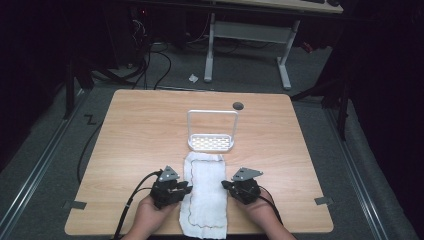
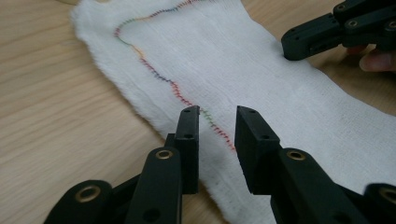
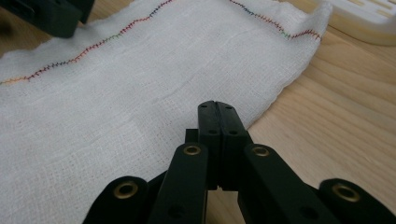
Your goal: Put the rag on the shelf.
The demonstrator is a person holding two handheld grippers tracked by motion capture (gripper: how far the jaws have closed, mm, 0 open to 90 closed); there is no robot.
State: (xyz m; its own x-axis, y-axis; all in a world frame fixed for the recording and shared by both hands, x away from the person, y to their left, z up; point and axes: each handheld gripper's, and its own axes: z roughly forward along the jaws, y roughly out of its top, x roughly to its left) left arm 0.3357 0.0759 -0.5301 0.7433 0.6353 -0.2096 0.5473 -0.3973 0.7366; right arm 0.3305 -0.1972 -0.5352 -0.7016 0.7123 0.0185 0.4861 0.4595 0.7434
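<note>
Left tongs (image 2: pixel 217 123) parted over cloth (image 2: pixel 261 88) edge

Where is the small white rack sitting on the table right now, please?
In the high view, the white rack stands near the table's middle, just beyond the far end of the white cloth, with a dark round hole behind it.

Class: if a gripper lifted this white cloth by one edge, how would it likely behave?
The white cloth would probably droop and fold, since its thin open weave and wavy edges look limp. It is likely light. Its near end overhangs the table edge, so dragging may bunch it.
</note>
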